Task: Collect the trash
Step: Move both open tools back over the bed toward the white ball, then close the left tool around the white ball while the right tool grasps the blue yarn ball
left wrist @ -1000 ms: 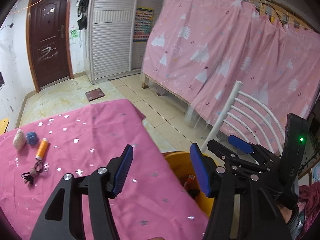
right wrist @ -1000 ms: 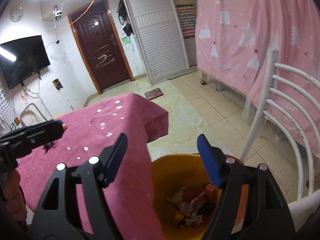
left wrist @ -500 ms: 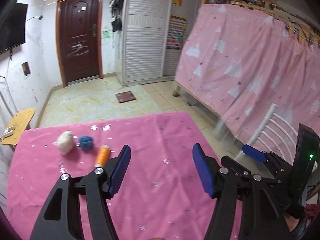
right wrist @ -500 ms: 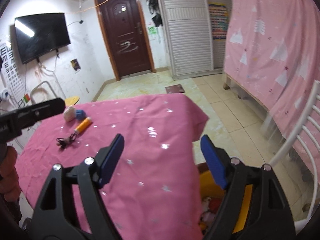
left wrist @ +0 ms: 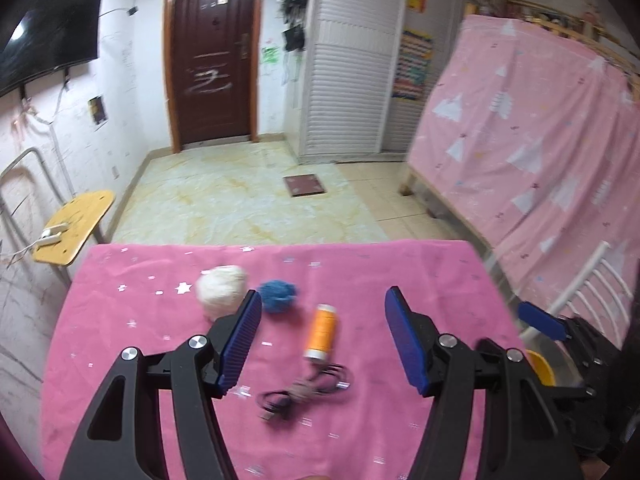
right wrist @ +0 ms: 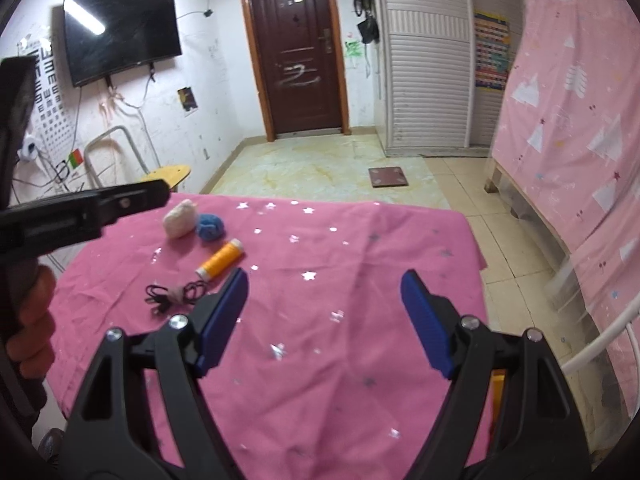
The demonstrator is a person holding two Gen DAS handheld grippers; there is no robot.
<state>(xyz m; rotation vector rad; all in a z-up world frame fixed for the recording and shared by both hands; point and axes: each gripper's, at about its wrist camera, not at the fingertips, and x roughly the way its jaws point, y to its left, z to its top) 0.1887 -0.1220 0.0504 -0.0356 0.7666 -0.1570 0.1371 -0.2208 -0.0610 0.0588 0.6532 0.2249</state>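
Swinging back from the bin to the counter [left wrist: 120, 320]: a second ago both cameras looked at the yellow bin beside the counter, now both face the pink cloth and the items left on it. Bin now only a yellow sliver at the right edge [left wrist: 540, 364], low beside the counter.

Left hand-held gripper [left wrist: 324, 344] has its jaws apart, nothing between the pads; it hangs over the item cluster. Right hand-held gripper [right wrist: 324, 316] also apart and empty, a bit wider than a second ago, over bare cloth to the right of the items.

Trash left on the counter, all on the far-left part: white ball [left wrist: 221, 290], blue ball [left wrist: 277, 295] touching or just beside it, orange spool [left wrist: 322, 332] lying on its side nearer, black cord [left wrist: 304, 390] nearest of all. Frames blurred by motion, so fine detail of the cord is unclear.

Meaning for the task: judging by both empty jaws and the turn away from the bin, a drop looks done and a new pick cycle is starting. Four items remain. Left gripper is closest to the spool and cord, so one of those is the likely next grab.
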